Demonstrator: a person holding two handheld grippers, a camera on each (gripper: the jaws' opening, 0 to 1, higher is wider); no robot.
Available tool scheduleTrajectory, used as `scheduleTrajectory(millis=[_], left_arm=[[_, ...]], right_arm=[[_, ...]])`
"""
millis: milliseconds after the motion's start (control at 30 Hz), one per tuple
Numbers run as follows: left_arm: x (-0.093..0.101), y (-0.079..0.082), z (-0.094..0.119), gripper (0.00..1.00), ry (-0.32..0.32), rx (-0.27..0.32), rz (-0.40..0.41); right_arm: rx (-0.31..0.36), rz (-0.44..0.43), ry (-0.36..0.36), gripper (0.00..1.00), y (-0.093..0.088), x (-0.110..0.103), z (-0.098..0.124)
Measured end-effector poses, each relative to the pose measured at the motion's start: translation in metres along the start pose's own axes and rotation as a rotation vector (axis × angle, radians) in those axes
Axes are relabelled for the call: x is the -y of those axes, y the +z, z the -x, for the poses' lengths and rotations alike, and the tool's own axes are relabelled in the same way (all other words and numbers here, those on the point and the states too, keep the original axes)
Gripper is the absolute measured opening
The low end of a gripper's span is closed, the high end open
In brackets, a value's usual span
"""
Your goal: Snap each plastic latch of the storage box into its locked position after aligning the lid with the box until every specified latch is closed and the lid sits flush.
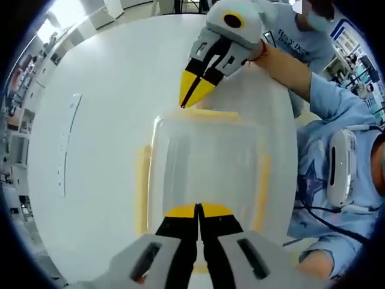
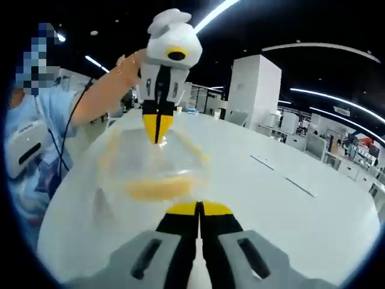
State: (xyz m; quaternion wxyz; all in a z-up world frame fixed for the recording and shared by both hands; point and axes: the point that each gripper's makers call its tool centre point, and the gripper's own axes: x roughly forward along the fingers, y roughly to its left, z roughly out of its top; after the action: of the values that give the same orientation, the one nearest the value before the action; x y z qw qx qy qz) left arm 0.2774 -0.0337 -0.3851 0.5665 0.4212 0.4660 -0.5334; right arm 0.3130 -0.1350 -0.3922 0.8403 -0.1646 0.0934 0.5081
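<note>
Storage box (image 1: pixel 204 162): clear plastic, lid (image 1: pixel 207 150) on, sits on the white table (image 1: pixel 102 120) at centre frame in the left gripper view. Yellow latches show along its edges: one at the far end (image 1: pixel 210 114), one on the left side (image 1: pixel 142 186), one on the right side (image 1: pixel 261 192).

Left gripper (image 1: pixel 198 211): bottom centre of its own view, jaws closed together with nothing between them, tips at the near end of the box. Whether they touch the lid or the near latch I cannot tell.

Right gripper (image 1: pixel 194 90): comes in from the upper centre of the left gripper view, jaws shut and empty, yellow tips pointing down at the far latch, just at its edge. Contact not resolvable.

Right gripper view: own jaws (image 2: pixel 198 209) closed at bottom centre; near latch (image 2: pixel 157 188) lies just ahead of them, box (image 2: pixel 150 162) blurred, the other gripper (image 2: pixel 157 129) at the opposite end.

Judgement: closed tips serve as blunt pushers, one at each end, so pressing one latch does not tip or slide the box. Lid looks seated; latch lock states unclear.
</note>
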Motion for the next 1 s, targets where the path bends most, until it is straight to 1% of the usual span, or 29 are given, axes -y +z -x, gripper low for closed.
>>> scheduleTrajectory(millis=[67, 167, 233, 300, 333, 400, 467, 500, 567, 600, 700, 800, 900, 967, 1000], left_arm=[[-0.001, 0.000, 0.000, 0.00, -0.002, 0.006, 0.002], [-0.003, 0.000, 0.000, 0.00, -0.006, 0.016, 0.006], [-0.003, 0.000, 0.000, 0.00, -0.006, 0.021, 0.007], [-0.004, 0.000, 0.000, 0.00, -0.004, 0.025, 0.007], [-0.004, 0.000, 0.000, 0.00, -0.004, 0.026, 0.007], [-0.005, -0.001, 0.000, 0.00, -0.002, 0.028, 0.008], [-0.005, -0.001, -0.001, 0.00, 0.000, 0.028, 0.008], [-0.005, -0.001, -0.001, 0.00, 0.001, 0.028, 0.009], [-0.005, -0.001, -0.001, 0.00, 0.002, 0.027, 0.008], [-0.005, -0.001, -0.001, 0.00, 0.004, 0.027, 0.008], [-0.006, -0.001, -0.001, 0.00, 0.005, 0.039, 0.020], [-0.006, -0.001, -0.001, 0.00, 0.002, 0.052, 0.025], [-0.006, 0.000, -0.001, 0.00, -0.004, 0.065, 0.033], [-0.006, 0.000, -0.001, 0.00, -0.007, 0.074, 0.043], [-0.007, 0.001, -0.001, 0.00, -0.010, 0.081, 0.051]], right_arm=[[-0.003, 0.017, 0.001, 0.00, 0.007, 0.000, -0.001], [-0.018, 0.059, 0.005, 0.00, 0.023, 0.001, -0.004], [-0.036, 0.083, 0.033, 0.00, 0.032, -0.004, -0.008], [-0.041, 0.109, 0.056, 0.00, 0.044, -0.012, -0.014], [-0.044, 0.118, 0.064, 0.00, 0.048, -0.014, -0.015], [-0.057, 0.144, 0.108, 0.00, 0.058, -0.024, -0.022], [-0.093, 0.174, 0.132, 0.00, 0.060, -0.029, -0.028], [-0.123, 0.196, 0.156, 0.00, 0.060, -0.034, -0.033], [-0.151, 0.204, 0.193, 0.00, 0.060, -0.042, -0.038], [-0.171, 0.206, 0.225, 0.00, 0.060, -0.048, -0.042], [-0.220, 0.247, 0.242, 0.00, 0.058, -0.054, -0.052], [-0.232, 0.260, 0.268, 0.00, 0.061, -0.060, -0.057], [-0.272, 0.287, 0.286, 0.00, 0.058, -0.067, -0.058], [-0.282, 0.288, 0.301, 0.00, 0.058, -0.071, -0.059], [-0.287, 0.285, 0.321, 0.00, 0.058, -0.077, -0.059]])
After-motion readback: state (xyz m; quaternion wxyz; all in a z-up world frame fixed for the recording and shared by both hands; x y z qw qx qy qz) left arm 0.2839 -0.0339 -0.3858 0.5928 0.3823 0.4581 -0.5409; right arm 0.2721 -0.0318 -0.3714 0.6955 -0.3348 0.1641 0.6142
